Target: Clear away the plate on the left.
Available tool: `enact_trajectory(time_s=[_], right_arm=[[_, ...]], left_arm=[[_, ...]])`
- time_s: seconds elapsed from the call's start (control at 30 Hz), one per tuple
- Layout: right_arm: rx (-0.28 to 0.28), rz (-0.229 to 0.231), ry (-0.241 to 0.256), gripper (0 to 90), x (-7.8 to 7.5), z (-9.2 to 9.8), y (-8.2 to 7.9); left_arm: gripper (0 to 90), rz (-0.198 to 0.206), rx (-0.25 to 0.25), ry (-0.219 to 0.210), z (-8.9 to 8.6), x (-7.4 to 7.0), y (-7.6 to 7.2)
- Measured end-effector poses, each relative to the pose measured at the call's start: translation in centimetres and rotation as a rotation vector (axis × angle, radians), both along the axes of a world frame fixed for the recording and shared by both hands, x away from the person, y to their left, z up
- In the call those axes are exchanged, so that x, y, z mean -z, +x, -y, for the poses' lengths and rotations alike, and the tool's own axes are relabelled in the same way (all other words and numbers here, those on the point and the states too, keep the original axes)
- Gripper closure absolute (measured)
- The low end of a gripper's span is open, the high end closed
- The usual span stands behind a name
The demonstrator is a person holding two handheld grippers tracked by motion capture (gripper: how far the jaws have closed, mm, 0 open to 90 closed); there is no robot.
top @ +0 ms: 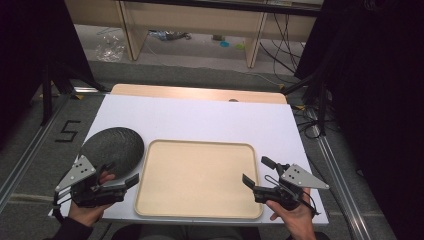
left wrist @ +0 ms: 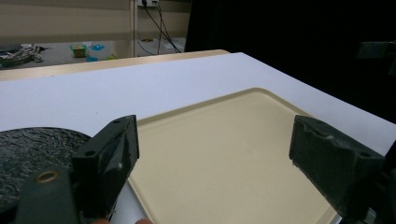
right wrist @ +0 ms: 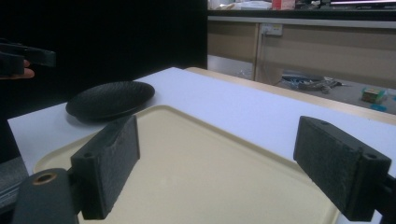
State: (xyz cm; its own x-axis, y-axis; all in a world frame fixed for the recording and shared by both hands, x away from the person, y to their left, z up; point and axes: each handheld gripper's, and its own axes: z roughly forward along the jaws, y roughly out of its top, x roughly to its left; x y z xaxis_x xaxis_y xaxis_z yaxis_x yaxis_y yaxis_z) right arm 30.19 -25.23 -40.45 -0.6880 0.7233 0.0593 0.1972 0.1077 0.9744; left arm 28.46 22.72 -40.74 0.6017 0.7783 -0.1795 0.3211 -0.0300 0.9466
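Beige rectangular plastic tray (top: 197,180) serving as my landmark, lying bare at table's near edge. Dark round textured plate (top: 113,147) sitting just left of tray, rim touching or nearly touching it; cannot tell which. Am holding left gripper (top: 131,181) at tray's near-left corner, jaws spread wide, gripping nothing, plate just beyond it, likely next pick. Am keeping right gripper (top: 250,182) at tray's near-right edge, jaws apart too, idle, probably leaving tray clear as drop spot.

Dark textured round plate (top: 113,147) flat on the white table, just left of the bare beige tray (top: 200,177)
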Motion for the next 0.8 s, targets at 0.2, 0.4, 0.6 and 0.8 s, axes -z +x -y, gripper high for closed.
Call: enact_trajectory(time_s=[0.2,0.4,0.6,0.8], right_arm=[[-0.003,-0.013,-0.011,15.5,-0.1,0.1,0.0],[0.005,-0.002,-0.009,15.6,-0.1,0.1,0.0],[0.015,0.008,0.006,15.8,-0.1,0.1,-0.1],[0.005,0.008,-0.005,15.9,-0.2,0.2,-0.1]], left_arm=[[15.7,-0.012,-0.009,-0.017,-0.3,0.0,0.1],[16.1,-0.057,0.011,-0.01,-0.4,0.1,0.4],[16.0,-0.082,-0.004,-0.006,-0.7,0.2,0.7],[16.4,-0.176,-0.071,0.034,-2.1,1.1,1.8]])
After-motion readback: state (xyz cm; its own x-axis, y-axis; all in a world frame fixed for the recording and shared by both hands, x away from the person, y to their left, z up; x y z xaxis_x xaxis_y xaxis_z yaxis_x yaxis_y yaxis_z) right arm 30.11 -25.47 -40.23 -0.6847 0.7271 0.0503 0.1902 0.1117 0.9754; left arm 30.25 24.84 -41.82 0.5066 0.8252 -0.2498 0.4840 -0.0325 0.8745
